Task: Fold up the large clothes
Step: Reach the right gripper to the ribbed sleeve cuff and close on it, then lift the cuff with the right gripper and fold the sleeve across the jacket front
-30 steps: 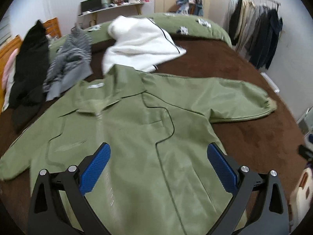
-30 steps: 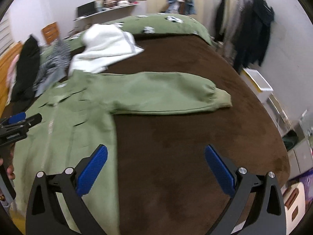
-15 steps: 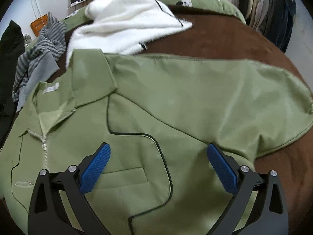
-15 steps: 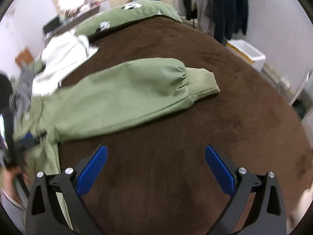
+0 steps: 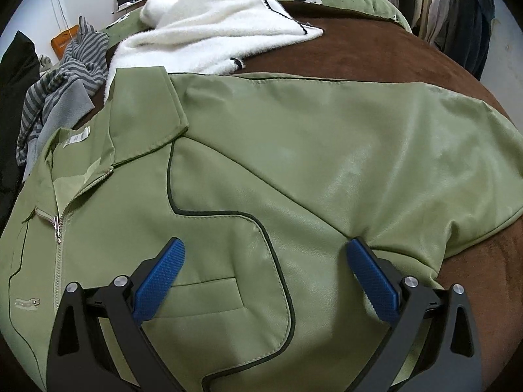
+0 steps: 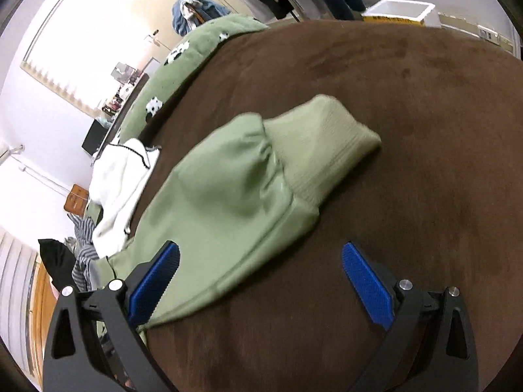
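- Left wrist view: the olive-green zip-front jacket [image 5: 261, 170] lies face up on the brown plush bedspread [image 5: 392, 52], filling the middle of the frame, collar at upper left. The left gripper [image 5: 263, 254] hangs released over the chest panel near the armpit, holding nothing. A white fleecy garment [image 5: 209, 29] and a grey striped top [image 5: 62, 88] sit at the upper left.
- Right wrist view: tilted and a little blurred. The jacket's sleeve with its ribbed cuff [image 6: 323, 150] runs through the centre; the right gripper [image 6: 260, 261] is spread open, seemingly just short of it.
- The fold looks barely started; next, pinch the sleeve near the cuff and carry it across the chest.
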Demonstrator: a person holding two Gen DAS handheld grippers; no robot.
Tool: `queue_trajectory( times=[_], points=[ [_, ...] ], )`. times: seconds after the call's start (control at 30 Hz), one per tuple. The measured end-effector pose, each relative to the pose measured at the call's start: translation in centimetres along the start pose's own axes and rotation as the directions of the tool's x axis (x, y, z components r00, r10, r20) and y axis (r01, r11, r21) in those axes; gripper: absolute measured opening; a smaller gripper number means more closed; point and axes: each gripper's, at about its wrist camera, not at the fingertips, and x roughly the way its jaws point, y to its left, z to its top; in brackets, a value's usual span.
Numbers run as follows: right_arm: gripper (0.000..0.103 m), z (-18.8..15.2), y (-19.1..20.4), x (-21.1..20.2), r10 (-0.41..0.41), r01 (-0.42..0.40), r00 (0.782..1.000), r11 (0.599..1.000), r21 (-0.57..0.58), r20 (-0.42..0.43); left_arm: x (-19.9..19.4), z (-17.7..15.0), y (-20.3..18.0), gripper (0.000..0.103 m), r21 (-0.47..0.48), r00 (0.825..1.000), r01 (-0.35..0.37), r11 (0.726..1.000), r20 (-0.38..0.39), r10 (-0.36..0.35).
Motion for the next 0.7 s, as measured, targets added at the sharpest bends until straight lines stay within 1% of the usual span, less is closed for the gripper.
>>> queue_trajectory(
  times=[0.1,0.27,0.33,0.43,0.47,0.5,0.53,0.57,0.6,0.63,0.67,0.7],
  points=[
    [0.098,1.3,-0.4,0.7,0.023,-0.023,0.999,1.000,0.017,0.026,0.1,-0.1,0.2,0.098,-0.006,1.000,0.009,1.000,0.005,-0.009],
    [0.099,3.6,-0.7,2.3,0.014,-0.017,0.999,0.999,0.044,0.051,0.1,-0.2,0.2,0.098,-0.008,1.000,0.010,1.000,0.013,-0.010],
    [0.099,4.1,-0.3,2.9,-0.004,0.002,0.999,1.000,0.030,0.046,0.1,-0.2,0.3,0.098,-0.010,1.000,0.013,1.000,0.015,-0.013],
    [0.098,3.7,0.5,3.2,-0.056,0.058,0.998,0.998,-0.040,0.041,0.2,-0.3,0.2,0.098,-0.011,1.000,0.013,1.000,0.016,-0.013],
    [0.089,3.4,0.9,3.2,-0.077,0.080,0.996,0.994,-0.069,0.046,0.2,-0.3,0.2,0.098,-0.011,1.000,0.013,1.000,0.016,-0.013],
    [0.079,3.2,1.1,3.2,-0.123,0.128,0.991,0.987,-0.093,0.053,0.2,-0.3,0.2,0.098,-0.009,1.000,0.011,1.000,0.016,-0.011],
    [0.055,3.1,1.3,3.2,-0.175,0.181,0.983,0.978,-0.108,0.062,0.2,-0.3,0.3,0.098,-0.009,1.000,0.011,1.000,0.016,-0.011],
    [0.040,3.1,1.4,3.0,-0.221,0.228,0.973,0.966,-0.118,0.073,0.2,-0.3,0.2,0.098,-0.010,1.000,0.012,1.000,0.016,-0.011],
    [0.038,3.1,1.2,2.9,-0.213,0.220,0.974,0.969,-0.109,0.072,0.2,-0.3,0.2,0.098,-0.010,1.000,0.011,1.000,0.017,-0.011],
    [0.034,3.1,0.7,2.9,-0.190,0.196,0.980,0.976,-0.094,0.067,0.2,-0.3,0.2,0.098,-0.009,1.000,0.010,1.000,0.017,-0.010],
    [0.028,3.2,0.2,2.8,-0.157,0.161,0.986,0.985,-0.068,0.056,0.2,-0.3,0.2,0.098,-0.008,1.000,0.008,1.000,0.017,-0.008],
    [0.024,3.3,-0.1,2.8,-0.129,0.131,0.990,0.990,-0.055,0.052,0.2,-0.3,0.2,0.098,-0.007,1.000,0.007,1.000,0.018,-0.007]
  ],
)
